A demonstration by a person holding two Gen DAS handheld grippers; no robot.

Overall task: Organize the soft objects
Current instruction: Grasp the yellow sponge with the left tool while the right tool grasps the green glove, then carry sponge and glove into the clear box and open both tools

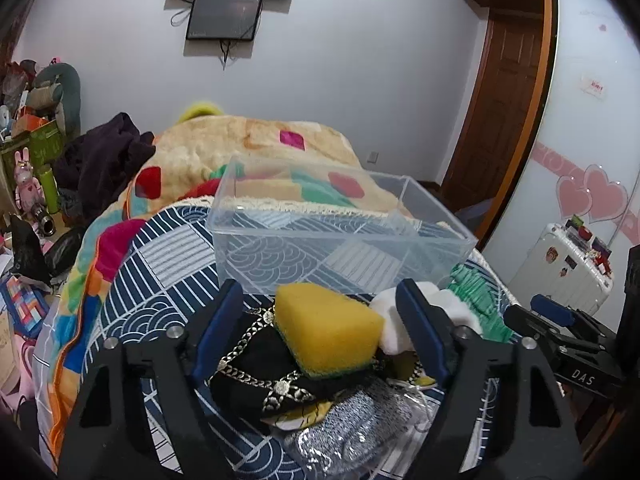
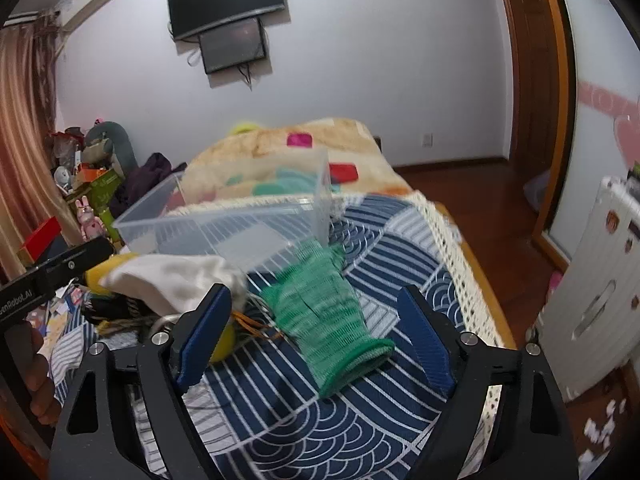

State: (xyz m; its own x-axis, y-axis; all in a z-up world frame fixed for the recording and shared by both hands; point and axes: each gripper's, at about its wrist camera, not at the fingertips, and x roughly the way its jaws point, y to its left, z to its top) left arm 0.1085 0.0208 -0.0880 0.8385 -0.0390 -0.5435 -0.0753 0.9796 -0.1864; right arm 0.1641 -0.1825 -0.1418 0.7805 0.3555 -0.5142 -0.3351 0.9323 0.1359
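On the patterned cloth (image 1: 168, 256), both grippers hover spread and empty, left gripper (image 1: 320, 336) framing the yellow sponge (image 1: 328, 328), right gripper (image 2: 316, 340) over the green mesh glove (image 2: 320, 312); pick-up stage, judged: close, then carry to the clear bin (image 1: 320, 232) at twelve o'clock.

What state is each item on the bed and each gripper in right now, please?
clear plastic bin: upright, lidless, empty
yellow sponge: loose on the pile, not gripped
green mesh glove: flat on the cloth, not gripped
left gripper: jaws open around the sponge
right gripper: jaws open around the glove
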